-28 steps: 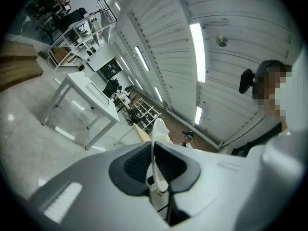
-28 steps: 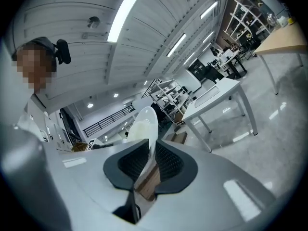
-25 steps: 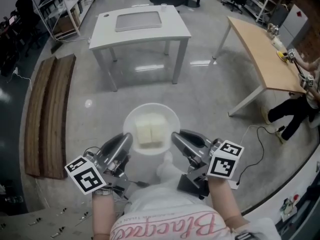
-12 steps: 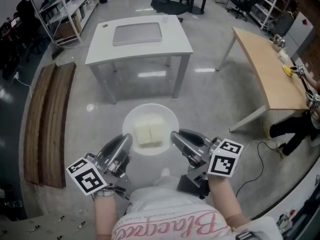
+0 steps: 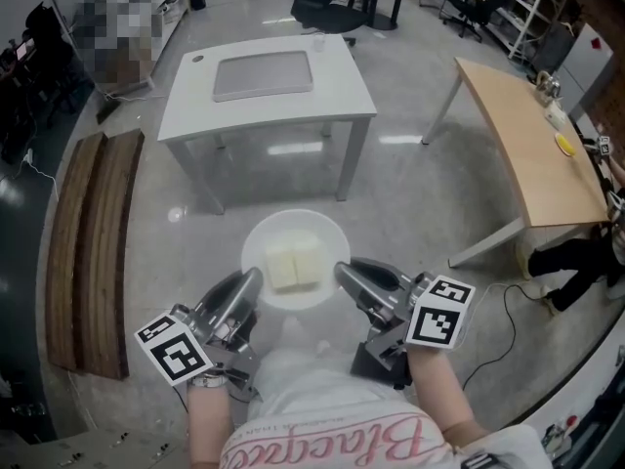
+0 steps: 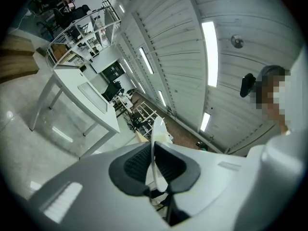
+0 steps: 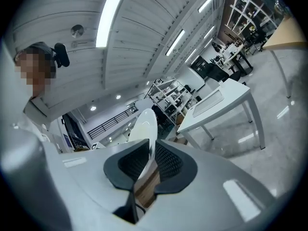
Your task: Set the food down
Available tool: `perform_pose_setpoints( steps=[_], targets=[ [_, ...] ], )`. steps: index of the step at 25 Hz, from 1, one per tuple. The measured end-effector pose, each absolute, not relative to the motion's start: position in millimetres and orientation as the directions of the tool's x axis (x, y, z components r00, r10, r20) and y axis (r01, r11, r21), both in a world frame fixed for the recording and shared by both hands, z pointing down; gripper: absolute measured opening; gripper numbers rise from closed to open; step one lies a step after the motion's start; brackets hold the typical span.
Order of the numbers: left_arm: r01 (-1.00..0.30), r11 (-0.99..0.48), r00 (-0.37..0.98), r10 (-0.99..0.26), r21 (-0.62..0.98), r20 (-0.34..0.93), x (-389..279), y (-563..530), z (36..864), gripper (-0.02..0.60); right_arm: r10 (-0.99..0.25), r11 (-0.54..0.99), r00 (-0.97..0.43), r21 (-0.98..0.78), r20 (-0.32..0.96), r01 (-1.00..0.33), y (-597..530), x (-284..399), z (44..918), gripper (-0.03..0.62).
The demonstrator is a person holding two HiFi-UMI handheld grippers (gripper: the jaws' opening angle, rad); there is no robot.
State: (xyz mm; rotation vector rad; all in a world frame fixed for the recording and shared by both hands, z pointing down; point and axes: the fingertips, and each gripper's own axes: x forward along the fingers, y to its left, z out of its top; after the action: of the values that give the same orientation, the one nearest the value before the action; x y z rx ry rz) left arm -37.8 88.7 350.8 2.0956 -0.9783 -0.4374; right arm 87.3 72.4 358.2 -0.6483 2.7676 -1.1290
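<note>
A white round plate (image 5: pixel 327 233) with two pale food blocks (image 5: pixel 294 263) on it is carried level above the floor in the head view. My left gripper (image 5: pixel 250 284) is shut on the plate's left rim and my right gripper (image 5: pixel 342 274) is shut on its right rim. In the left gripper view the thin plate rim (image 6: pixel 158 131) stands edge-on between the black pads (image 6: pixel 133 163). The right gripper view shows the plate rim (image 7: pixel 142 123) pinched the same way between its pads (image 7: pixel 167 160).
A white table (image 5: pixel 195 101) bearing a grey tray (image 5: pixel 263 75) stands ahead. A wooden table (image 5: pixel 532 145) is at the right, with a person's legs beside it. Long wooden boards (image 5: pixel 93 242) lie on the floor at left. Shelving lines the far wall.
Both grippers and the plate have moved forward across the floor toward the white table, which now sits lower and nearer in the head view. The grip on the plate is unchanged.
</note>
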Motion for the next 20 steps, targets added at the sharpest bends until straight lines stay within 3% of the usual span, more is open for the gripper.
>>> perform_pose_setpoints(
  steps=[20],
  targets=[
    [-0.451, -0.416, 0.657, -0.754, 0.790, -0.021, -85.7, -78.0, 355.1, 0.017, -0.419, 0.615, -0.908, -0.726, 0.029, -0.307, -90.6, 35.5, 349.7, 0.023]
  ],
)
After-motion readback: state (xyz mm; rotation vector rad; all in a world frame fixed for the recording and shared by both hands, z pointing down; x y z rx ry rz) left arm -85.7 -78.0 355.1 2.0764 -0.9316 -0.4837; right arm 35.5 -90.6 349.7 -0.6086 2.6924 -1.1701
